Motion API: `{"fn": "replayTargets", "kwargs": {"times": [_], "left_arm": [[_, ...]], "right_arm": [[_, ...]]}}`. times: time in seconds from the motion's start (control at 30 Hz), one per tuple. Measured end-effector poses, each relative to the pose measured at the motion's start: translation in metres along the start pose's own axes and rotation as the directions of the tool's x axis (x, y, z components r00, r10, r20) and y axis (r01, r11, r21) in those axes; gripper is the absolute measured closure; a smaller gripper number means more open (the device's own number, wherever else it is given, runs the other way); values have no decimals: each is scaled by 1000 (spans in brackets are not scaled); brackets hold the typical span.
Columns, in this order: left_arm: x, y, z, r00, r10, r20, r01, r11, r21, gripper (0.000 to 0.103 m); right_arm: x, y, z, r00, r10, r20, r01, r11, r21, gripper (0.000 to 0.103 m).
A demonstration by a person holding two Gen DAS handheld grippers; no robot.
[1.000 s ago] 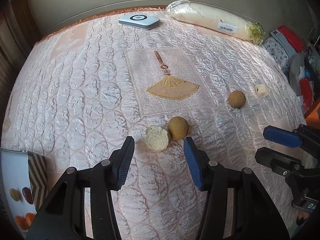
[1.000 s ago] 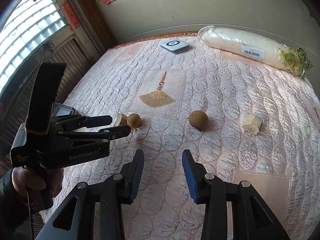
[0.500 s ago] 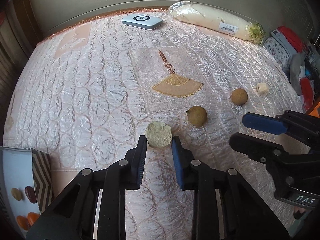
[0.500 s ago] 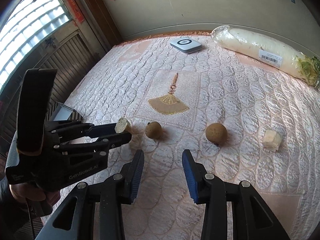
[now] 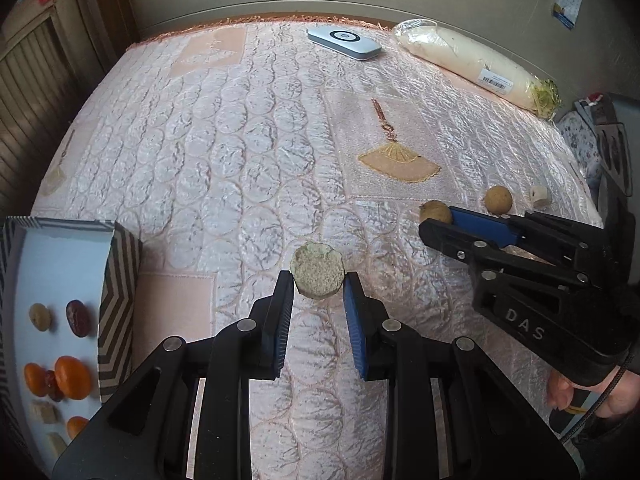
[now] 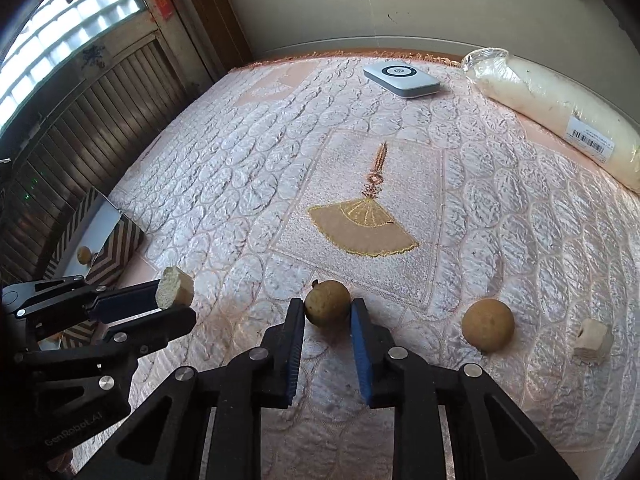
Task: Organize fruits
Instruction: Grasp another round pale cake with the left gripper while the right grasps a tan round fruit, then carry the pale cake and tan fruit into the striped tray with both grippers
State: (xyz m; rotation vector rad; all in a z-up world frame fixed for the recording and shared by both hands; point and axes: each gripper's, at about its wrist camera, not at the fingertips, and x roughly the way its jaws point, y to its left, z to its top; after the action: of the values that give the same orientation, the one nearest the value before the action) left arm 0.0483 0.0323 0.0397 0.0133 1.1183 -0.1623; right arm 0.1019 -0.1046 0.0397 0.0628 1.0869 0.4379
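Note:
My left gripper [image 5: 318, 286] is shut on a pale round cut fruit chunk [image 5: 317, 275] and holds it above the quilt; it also shows in the right wrist view [image 6: 175, 291]. My right gripper [image 6: 327, 312] has its jaws closed in on both sides of a brown round fruit [image 6: 327, 307] on the quilt; whether they press it is unclear. A second brown round fruit [image 6: 487, 330] and a pale cube chunk [image 6: 593, 339] lie to its right. A blue tray [image 5: 48, 320] at the left holds several fruits.
A wrapped white radish [image 5: 476, 66] and a grey-white flat device [image 5: 344, 42] lie at the far edge of the pink quilted bed [image 5: 240, 140]. Wooden shutters [image 6: 80, 128] stand at the left. Clutter [image 5: 600, 136] sits past the right edge.
My left gripper has lifted the pale chunk and carried it left toward the tray. My right gripper has moved forward and narrowed around the nearer brown fruit.

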Motion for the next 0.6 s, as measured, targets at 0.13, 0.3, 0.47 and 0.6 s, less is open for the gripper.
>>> {"fn": "replayTargets", "kwargs": {"times": [0.13,0.3,0.47,0.6], "left_arm": [[-8,6,-6,1000,18,9,-17,999,-32,78],[-25,13,-11,999,42,34,-40,998,-51,78],[-42,28,-20,996,75,54,-70,994,-84,78],[-54,45,-30,993,101,60,-93,988,-122,78]], "right_arm": [[-19,5,-5,1000,3,24,-4,1000,5,81],[-42,18,-13,999,13,48,-13,1000,9,81],[-53,40,-15,998,31,51,-30,999,-20,81],[-59,65,-15,997,49,56,-46,997,-62,81]]}}
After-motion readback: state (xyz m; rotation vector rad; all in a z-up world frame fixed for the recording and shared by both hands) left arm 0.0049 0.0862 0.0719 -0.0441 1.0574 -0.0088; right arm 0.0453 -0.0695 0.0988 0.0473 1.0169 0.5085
